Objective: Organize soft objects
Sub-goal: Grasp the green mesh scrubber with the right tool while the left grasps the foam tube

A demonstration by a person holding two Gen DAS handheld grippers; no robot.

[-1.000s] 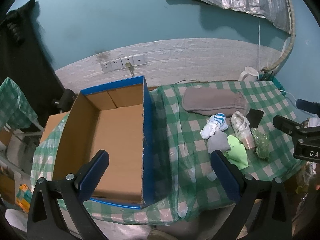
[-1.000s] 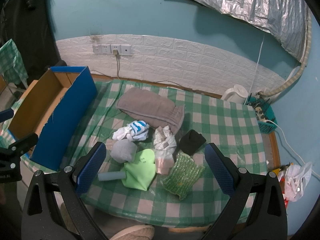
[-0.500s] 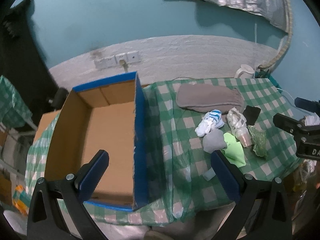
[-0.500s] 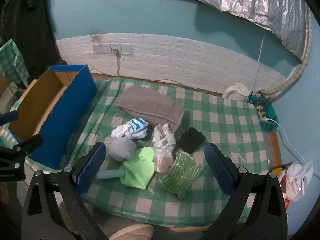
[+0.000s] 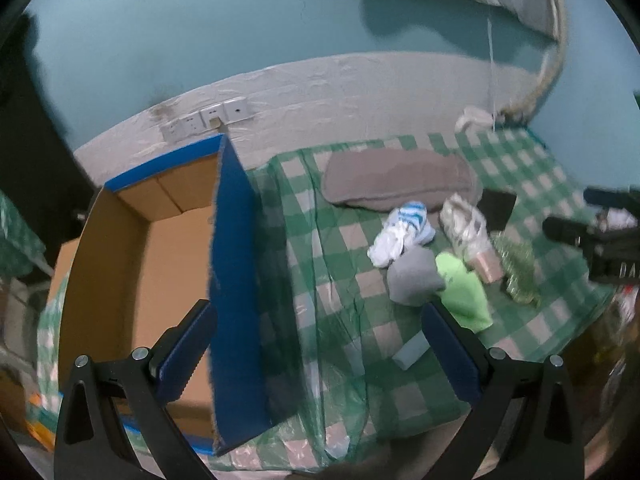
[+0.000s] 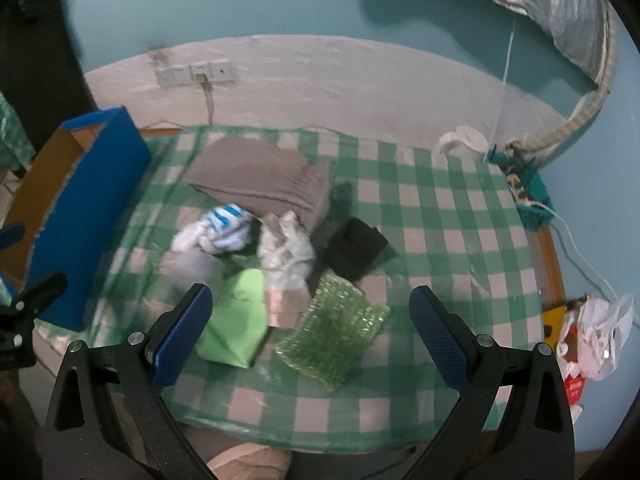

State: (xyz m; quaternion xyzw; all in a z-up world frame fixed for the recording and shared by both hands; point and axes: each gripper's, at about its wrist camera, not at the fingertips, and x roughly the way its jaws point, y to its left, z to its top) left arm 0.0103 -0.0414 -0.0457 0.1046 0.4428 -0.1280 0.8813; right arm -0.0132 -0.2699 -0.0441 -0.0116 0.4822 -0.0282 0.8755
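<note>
Both of your grippers hang wide apart and empty above the table [image 6: 440,208].

The cardboard box [image 5: 132,264] sits at the table's left edge, its inside bare. The folded grey towel [image 6: 260,180] lies toward the far edge. Nearer you, a clump: green cloth [image 6: 236,320], green sponge [image 6: 336,336], striped sock [image 6: 220,228], what looks like a crumpled white bag [image 6: 286,248], and black cloth [image 6: 356,248]. Your left gripper [image 5: 320,344] straddles the box wall; your right gripper [image 6: 308,332] hovers over the clump.
</note>
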